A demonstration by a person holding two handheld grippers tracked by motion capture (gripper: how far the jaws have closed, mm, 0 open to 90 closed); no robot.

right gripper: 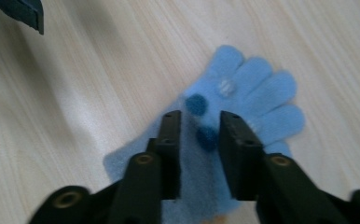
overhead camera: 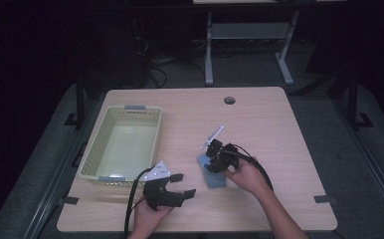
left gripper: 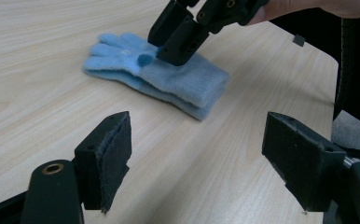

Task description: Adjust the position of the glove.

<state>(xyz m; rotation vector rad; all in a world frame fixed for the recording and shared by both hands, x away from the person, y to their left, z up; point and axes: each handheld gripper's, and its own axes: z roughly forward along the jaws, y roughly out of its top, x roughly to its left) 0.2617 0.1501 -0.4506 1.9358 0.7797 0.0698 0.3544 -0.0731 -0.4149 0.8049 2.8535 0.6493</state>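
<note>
We see a light blue knitted glove (right gripper: pixel 243 98) lying flat on the wooden table (overhead camera: pixel 274 124), near the middle of its front half, with darker blue dots and one pale dot on its upper side; we can read no brand, label or writing on it, and none on anything else in view. Our right tool (right gripper: pixel 200 135) points down on the glove's palm area, its two black jaws a narrow gap apart with the blue fabric and one dark dot showing between them; the pads rest on or just above the knit without pinching a fold, so we take the tool as slightly spread rather than clamped. In the left gripper view the right tool (left gripper: pixel 178 39) stands tilted over the glove (left gripper: pixel 169 79), its tips at the fabric. Our left tool (overhead camera: pixel 175 186) is held near the table's front edge, well apart from the glove, its jaws spread wide with nothing but bare table between them. A pale green plastic basket (overhead camera: pixel 93 149) sits on the left part of the table, just beyond the left tool; the small grey tabs on its rim are too small for us to read.
</note>
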